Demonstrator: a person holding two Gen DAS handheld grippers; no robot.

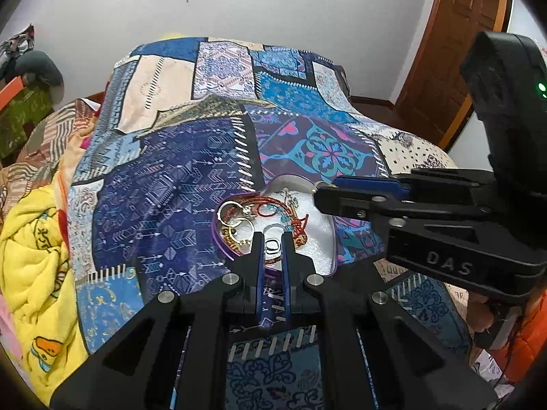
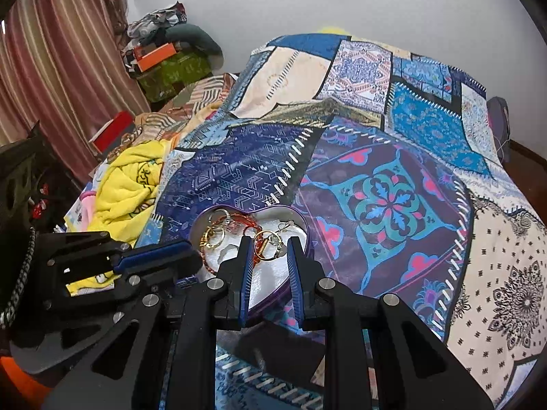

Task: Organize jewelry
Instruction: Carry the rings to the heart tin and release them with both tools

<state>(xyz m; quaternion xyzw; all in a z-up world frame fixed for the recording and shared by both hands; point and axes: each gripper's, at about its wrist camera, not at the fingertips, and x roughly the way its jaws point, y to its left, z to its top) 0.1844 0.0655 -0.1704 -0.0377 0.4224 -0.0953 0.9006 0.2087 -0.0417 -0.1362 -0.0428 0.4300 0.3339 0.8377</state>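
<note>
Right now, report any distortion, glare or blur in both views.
Left wrist view: fisheye bends the door, corners go black, bright sheen on the tin lining. Right wrist view: same curved edges, curtain bowed, jewelry small and soft, no strong shadows.

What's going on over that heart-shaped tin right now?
Left gripper and right gripper both open, empty, poised over the heart-shaped tin. Gold hoop and red cords tangled inside. Nothing blocking.

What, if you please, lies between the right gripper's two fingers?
In the right wrist view, the right gripper frames gold hoop earrings lying in the heart-shaped tin.
</note>
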